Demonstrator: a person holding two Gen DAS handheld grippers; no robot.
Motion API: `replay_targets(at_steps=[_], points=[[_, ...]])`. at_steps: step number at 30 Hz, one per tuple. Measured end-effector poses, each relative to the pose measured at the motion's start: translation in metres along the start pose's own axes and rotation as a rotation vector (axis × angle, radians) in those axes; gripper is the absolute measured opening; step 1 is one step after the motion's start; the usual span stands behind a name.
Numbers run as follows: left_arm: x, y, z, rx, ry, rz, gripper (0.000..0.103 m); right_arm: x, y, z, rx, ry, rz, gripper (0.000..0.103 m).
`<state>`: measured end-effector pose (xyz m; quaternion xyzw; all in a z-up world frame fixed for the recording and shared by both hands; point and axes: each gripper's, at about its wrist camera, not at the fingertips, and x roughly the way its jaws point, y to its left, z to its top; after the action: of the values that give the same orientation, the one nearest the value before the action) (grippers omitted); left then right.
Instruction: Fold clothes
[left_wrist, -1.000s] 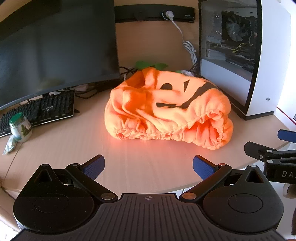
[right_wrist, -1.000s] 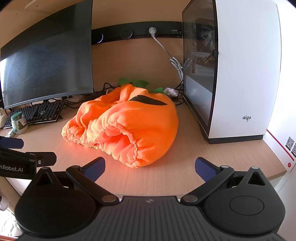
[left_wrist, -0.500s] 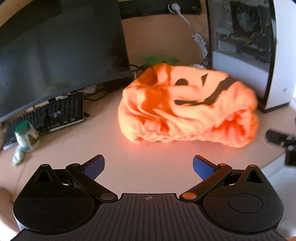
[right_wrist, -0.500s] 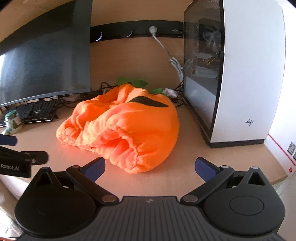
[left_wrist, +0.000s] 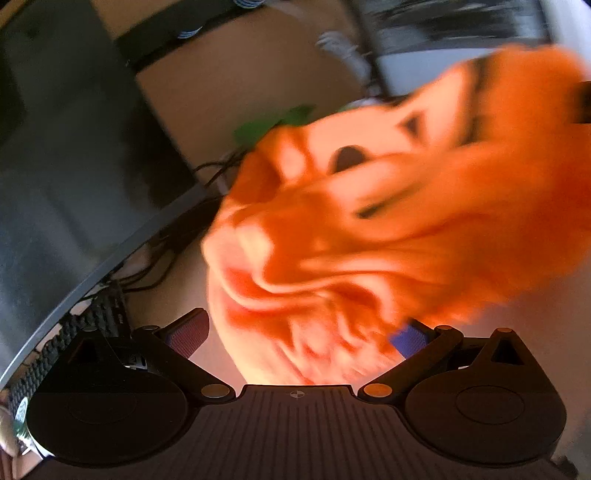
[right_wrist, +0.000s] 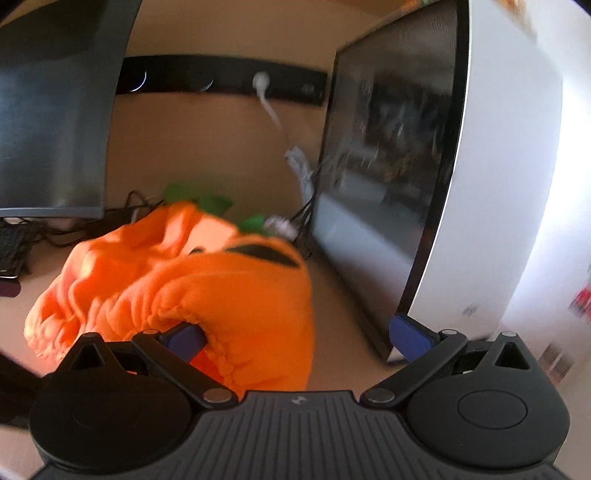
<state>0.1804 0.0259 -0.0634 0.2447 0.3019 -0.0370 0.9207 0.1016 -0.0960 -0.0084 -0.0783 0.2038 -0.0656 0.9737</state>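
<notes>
Both grippers are sitting right at the front edge of an orange pumpkin costume (left_wrist: 388, 229) that is lying bunched on the wooden desk (right_wrist: 343, 332), between the dark monitor (left_wrist: 66, 177) and the white computer case (right_wrist: 506, 177). Seen from the left wrist, heavily blurred, the left gripper (left_wrist: 299, 341) is standing with its jaws spread wide, the gathered hem filling the gap between them, and the black face markings are showing on top of the fabric; a keyboard (left_wrist: 59, 354) is peeking out under the monitor. Only the right wrist view is showing the right gripper (right_wrist: 297, 338), also spread wide, with its left fingertip (right_wrist: 184, 338) poking into the elastic opening of the costume while the other is hanging free beside the case. Green leaves (right_wrist: 199, 197) are lying behind the costume.
</notes>
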Motion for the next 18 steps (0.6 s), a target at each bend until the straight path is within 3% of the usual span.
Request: replay_targets(at_steps=[4, 7, 10, 13, 18], points=[[0.026, 0.056, 0.009, -0.189, 0.005, 0.056, 0.103, 0.016, 0.026, 0.007, -0.106, 0.071, -0.044, 0.103], [0.03, 0.105, 0.005, -0.355, 0.006, 0.102, 0.103, 0.039, 0.048, -0.005, -0.165, 0.173, -0.06, 0.103], [0.019, 0.156, -0.004, -0.488, 0.03, 0.143, 0.103, 0.045, 0.062, -0.011, -0.237, 0.207, -0.096, 0.103], [-0.027, 0.198, -0.001, -0.506, -0.04, 0.072, 0.103, 0.018, 0.051, 0.013, -0.3, 0.082, -0.143, 0.103], [-0.129, 0.25, 0.037, -0.542, -0.311, -0.015, 0.103, -0.053, 0.005, 0.106, -0.363, -0.304, -0.169, 0.103]])
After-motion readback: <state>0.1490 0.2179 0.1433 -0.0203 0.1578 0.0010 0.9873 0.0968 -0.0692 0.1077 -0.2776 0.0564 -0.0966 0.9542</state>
